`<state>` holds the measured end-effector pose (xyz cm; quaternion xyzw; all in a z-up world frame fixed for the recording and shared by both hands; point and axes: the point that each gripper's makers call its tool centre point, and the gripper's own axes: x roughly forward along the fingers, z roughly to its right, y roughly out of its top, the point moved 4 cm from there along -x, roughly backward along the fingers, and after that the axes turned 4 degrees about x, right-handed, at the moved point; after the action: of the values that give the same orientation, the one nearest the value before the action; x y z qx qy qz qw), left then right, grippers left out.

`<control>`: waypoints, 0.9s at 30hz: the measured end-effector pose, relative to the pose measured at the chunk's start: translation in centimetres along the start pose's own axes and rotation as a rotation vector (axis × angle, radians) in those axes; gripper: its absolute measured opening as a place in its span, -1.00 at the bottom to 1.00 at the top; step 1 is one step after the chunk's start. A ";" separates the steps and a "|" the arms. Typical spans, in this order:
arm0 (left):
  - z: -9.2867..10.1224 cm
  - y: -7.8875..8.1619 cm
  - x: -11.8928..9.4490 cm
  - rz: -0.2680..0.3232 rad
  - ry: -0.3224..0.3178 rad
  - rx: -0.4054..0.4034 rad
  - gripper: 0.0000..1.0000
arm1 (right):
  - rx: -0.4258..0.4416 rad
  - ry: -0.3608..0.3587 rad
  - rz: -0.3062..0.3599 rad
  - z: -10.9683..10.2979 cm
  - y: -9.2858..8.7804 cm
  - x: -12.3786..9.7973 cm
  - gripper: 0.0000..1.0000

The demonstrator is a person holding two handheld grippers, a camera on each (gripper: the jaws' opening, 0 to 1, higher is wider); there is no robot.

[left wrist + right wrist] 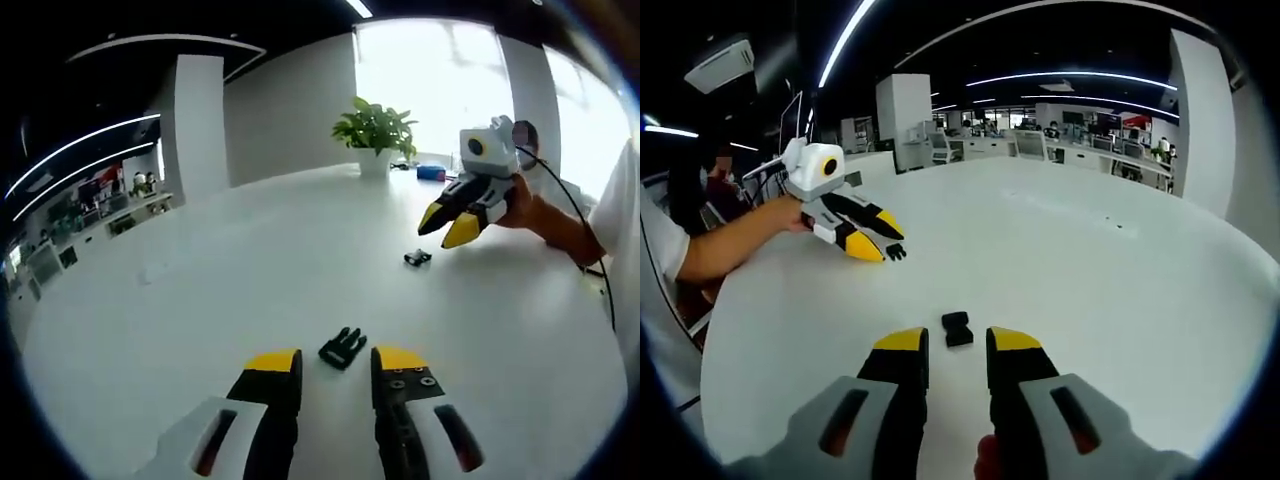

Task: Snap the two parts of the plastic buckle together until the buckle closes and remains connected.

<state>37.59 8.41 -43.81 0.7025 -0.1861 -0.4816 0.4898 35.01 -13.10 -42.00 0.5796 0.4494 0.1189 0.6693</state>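
Note:
On the white table (200, 300) a black pronged buckle part (342, 347) lies just ahead of my left gripper (335, 358), whose yellow-tipped jaws stand open on either side of it without touching it. Farther right, the right gripper (448, 226) hovers open above the small black socket part (418, 257). In the right gripper view that socket part (957, 328) rests just beyond the open right gripper (958, 340). At the left of that view, the left gripper (880, 242) points down beside the pronged part (896, 251). The two parts lie apart.
A potted plant (375, 135) and a blue object (432, 172) stand at the table's far edge. A person's forearm (735, 240) reaches in from the left. The table (1090, 280) stretches wide and bare to the right; office desks (1040, 140) stand beyond it.

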 end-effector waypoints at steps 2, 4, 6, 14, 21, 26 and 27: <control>-0.4 0.1 0.1 -0.001 0.005 -0.001 -0.45 | -0.001 -0.001 0.000 0.0 0.0 0.0 -0.54; -0.3 0.1 0.2 -0.002 0.006 0.003 -0.46 | -0.003 -0.001 0.000 0.0 0.0 0.0 -0.54; -0.2 0.2 0.3 -0.003 0.006 0.008 -0.46 | -0.003 -0.001 0.000 0.0 0.0 0.0 -0.54; -0.1 0.3 0.4 -0.005 0.007 0.008 -0.46 | -0.005 0.000 -0.001 0.0 0.0 -0.1 -0.54; 0.2 0.6 0.8 -0.002 0.008 0.002 -0.47 | -0.006 0.000 -0.002 0.1 0.0 -0.1 -0.54; 0.4 0.6 0.9 -0.005 0.010 0.004 -0.47 | -0.008 0.001 -0.005 0.1 0.0 -0.1 -0.53; 0.5 0.6 0.9 -0.005 0.010 0.004 -0.47 | -0.008 0.001 -0.005 0.0 0.0 -0.1 -0.53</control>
<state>37.70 7.24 -43.72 0.7064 -0.1830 -0.4792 0.4878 34.99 -13.18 -42.01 0.5758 0.4508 0.1191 0.6716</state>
